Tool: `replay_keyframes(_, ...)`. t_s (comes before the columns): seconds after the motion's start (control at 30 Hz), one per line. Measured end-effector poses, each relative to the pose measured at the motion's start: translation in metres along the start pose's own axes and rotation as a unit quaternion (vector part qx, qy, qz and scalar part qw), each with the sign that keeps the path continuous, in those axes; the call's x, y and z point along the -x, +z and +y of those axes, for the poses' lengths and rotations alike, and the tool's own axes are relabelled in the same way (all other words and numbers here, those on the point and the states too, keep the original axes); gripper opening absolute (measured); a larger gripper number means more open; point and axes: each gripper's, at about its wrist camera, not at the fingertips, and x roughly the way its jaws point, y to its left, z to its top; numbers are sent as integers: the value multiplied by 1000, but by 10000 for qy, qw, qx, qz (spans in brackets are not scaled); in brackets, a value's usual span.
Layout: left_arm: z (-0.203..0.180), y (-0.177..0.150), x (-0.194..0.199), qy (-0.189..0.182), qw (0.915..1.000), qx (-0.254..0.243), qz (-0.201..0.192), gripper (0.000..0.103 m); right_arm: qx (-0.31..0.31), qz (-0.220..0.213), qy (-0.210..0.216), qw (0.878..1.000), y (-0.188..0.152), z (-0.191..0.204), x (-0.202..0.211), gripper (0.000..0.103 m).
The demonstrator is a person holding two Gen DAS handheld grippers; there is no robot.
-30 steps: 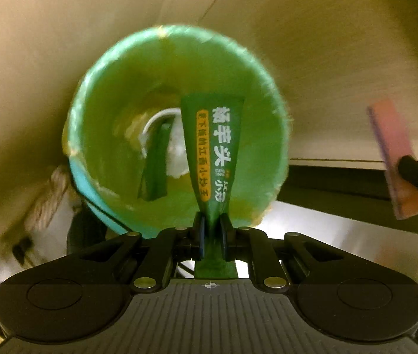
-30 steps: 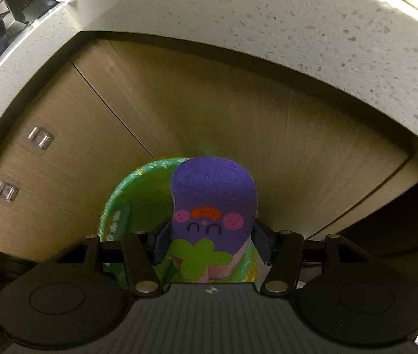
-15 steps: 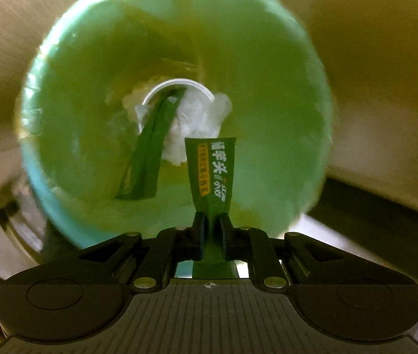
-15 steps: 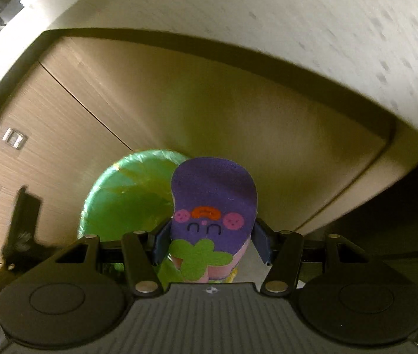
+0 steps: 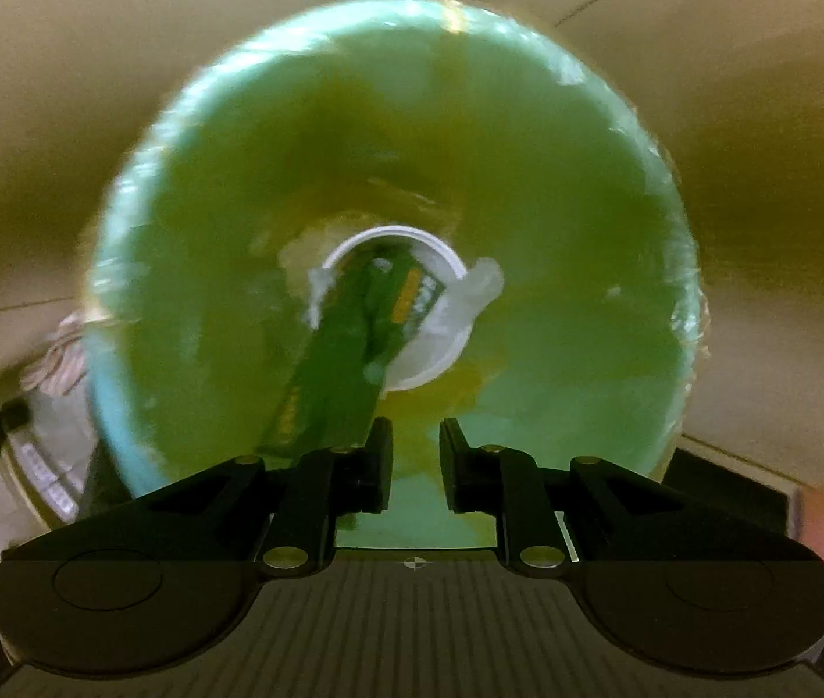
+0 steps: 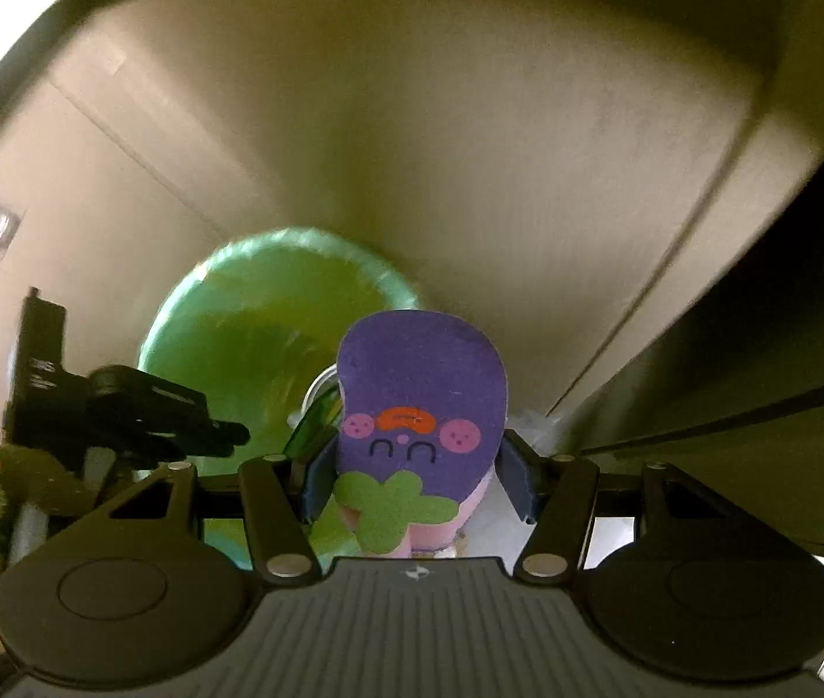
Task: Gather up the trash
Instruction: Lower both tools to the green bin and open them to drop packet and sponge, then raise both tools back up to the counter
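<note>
My left claw just opened, nothing between jaws; green packet lies in green-lined bin, end in white cup. Right claw clamped on purple sponge, near bin's right edge. Shift it left over bin mouth, keep low, then release.
</note>
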Motion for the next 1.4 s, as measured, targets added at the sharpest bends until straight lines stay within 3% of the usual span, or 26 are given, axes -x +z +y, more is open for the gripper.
replay_keyframes(0.1, 14, -8, 13, 59, 10000, 10, -25, 20, 246, 115, 120, 9996, 6, 17, -14, 57)
replay_keyframes(0.3, 43, -29, 47, -251, 9988, 99, -402, 20, 772, 410, 400, 9954, 23, 57, -51, 58)
replay_keyframes(0.43, 57, -40, 64, -227, 9979, 123, -595, 20, 870, 722, 504, 9923, 33, 75, -78, 66)
replay_keyframes(0.63, 73, -42, 66, -256, 9976, 344, -545, 20, 977, 747, 357, 9918, 34, 83, -79, 72)
replay_keyframes(0.77, 65, -37, 63, -174, 9985, 85, -509, 20, 916, 696, 99, 9933, 33, 77, -75, 72)
replay_keyframes(0.93, 35, -34, 77, -10, 9953, -697, -668, 20, 977, 437, -279, 9939, 28, 69, -60, 72)
replay_keyframes(1.03, 7, -36, 109, -248, 9879, -1232, -913, 20, 1095, -12, -374, 9933, 26, 73, -27, 72)
replay_keyframes(1.13, -26, -39, 159, -626, 9733, -1819, -1251, 20, 1230, -617, -315, 9900, 28, 89, 15, 72)
replay_keyframes(1.27, -54, -42, 240, -1027, 9454, -2325, -2040, 20, 1467, -1344, -46, 9800, 42, 117, 68, 72)
replay_keyframes(1.4, -41, -40, 325, -1101, 9145, -2314, -3131, 20, 1673, -2024, 164, 9648, 59, 150, 111, 75)
